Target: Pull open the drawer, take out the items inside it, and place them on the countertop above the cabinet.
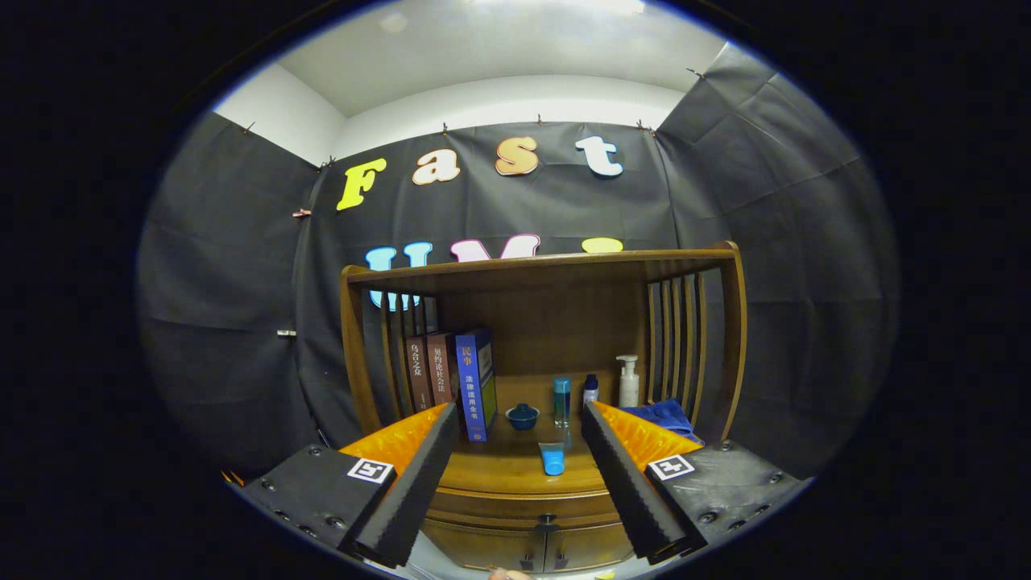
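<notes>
Between the spread fingers of the gripper (pixel 515 483), which hold nothing, lies the front edge of a wooden cabinet (pixel 515 491). Drawer (pixel 527 509): shut, just below the countertop edge, with a small dark knob at its middle; contents hidden. Two lower doors sit beneath it. Countertop (pixel 499 463): a small blue tube (pixel 552 458) stands cap-down just ahead of the fingers. Beyond it, a blue lidded bowl (pixel 523 416), a tall blue bottle (pixel 561 400), a small dark-capped bottle (pixel 590 390) and a white pump bottle (pixel 628 382) stand in a loose row toward the back. Left side: three upright books (pixel 451 379) against the slatted frame. Right side: a folded blue cloth (pixel 665 415), partly behind the right finger.
</notes>
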Motion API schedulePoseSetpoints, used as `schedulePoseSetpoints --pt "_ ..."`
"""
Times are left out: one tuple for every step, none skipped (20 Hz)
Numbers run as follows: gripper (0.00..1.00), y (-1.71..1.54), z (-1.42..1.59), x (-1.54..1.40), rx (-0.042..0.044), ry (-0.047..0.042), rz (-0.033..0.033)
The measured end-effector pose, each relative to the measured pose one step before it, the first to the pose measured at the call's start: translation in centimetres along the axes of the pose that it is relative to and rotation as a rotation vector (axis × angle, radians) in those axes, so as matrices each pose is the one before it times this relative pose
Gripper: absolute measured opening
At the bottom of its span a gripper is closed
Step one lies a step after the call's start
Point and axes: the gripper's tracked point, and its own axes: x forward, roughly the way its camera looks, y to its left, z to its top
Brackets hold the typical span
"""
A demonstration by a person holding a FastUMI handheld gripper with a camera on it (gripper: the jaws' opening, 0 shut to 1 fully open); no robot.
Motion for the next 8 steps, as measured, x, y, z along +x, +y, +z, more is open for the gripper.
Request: schedulePoseSetpoints --pt "0.99 0.050 0.054 0.011 -0.00049 -0.00314 0.00053" --pt "0.99 0.027 -0.018 -0.078 -0.00057 -0.00049 0.00006" --pt "0.99 -0.021 -0.038 -0.021 -0.00072 0.00366 -0.00120" --pt "0.99 -0.045 -0.097 0.008 -0.00044 0.00193 -0.00023" --pt "0.99 0.002 -0.017 0.000 0.00151 -0.00064 -0.00203" --pt "0.99 -0.106 0.028 -0.039 0.00125 -0.00145 -0.00171" --pt "0.99 -0.012 0.041 0.030 0.00009 -0.00105 -0.00098" --pt "0.99 0.056 0.008 -0.077 0.00010 -0.00030 0.00041"
